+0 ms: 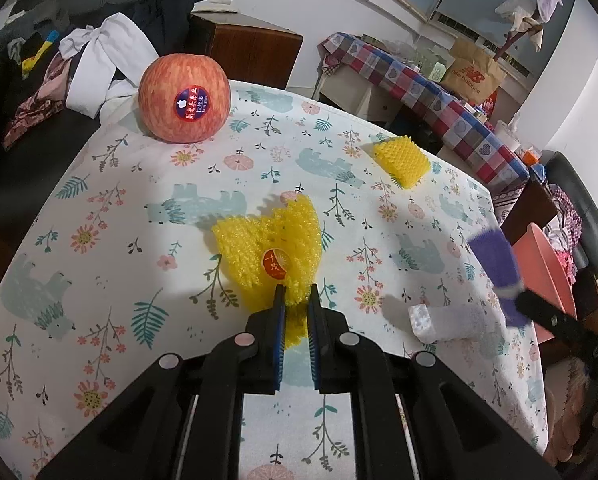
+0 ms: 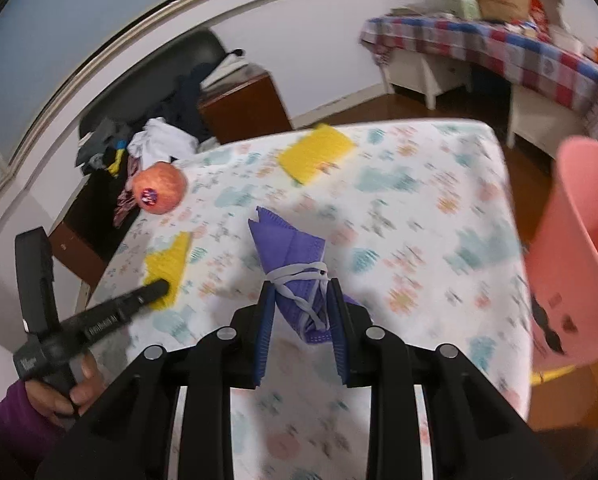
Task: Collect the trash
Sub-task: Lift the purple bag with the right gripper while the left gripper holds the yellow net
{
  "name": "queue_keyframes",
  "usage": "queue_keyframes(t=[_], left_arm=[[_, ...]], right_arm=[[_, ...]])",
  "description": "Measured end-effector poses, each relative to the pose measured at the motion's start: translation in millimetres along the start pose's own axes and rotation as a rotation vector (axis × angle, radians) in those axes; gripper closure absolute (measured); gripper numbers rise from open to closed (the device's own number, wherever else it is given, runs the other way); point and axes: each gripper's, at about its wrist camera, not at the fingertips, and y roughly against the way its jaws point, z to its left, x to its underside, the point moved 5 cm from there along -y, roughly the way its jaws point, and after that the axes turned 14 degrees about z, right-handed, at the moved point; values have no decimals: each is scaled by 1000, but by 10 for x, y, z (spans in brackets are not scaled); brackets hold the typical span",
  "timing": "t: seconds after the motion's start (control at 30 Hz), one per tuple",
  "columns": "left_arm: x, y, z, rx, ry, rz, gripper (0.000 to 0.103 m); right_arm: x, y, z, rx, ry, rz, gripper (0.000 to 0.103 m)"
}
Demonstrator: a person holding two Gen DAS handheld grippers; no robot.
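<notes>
Two grippers pinch trash over the table (image 1: 99, 184): left gripper (image 1: 296, 294) a yellow foam net (image 1: 267, 248), right gripper (image 2: 300, 294) a blurred purple mask (image 2: 291, 256).

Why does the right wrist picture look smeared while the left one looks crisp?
Right wrist view: motion blur streaks the tablecloth and apple, while the purple face mask between the jaws stays sharp. Left wrist view: sharp, with hard shadows beside the yellow foam net; only the mask is blurred there.

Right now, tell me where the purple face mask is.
The purple face mask is clamped in the right gripper, held above the floral tablecloth, with the pink bin to its right in the right wrist view.
</notes>
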Motion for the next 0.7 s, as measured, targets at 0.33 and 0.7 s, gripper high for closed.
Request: queue_keyframes(t=[0.33, 0.7], left_arm=[[-7, 10, -61, -32, -19, -4, 94], [8, 293, -458, 15, -139, -61, 94]], right_arm=[[348, 145, -310, 7, -77, -2, 76], [521, 298, -554, 10, -123, -31, 76]])
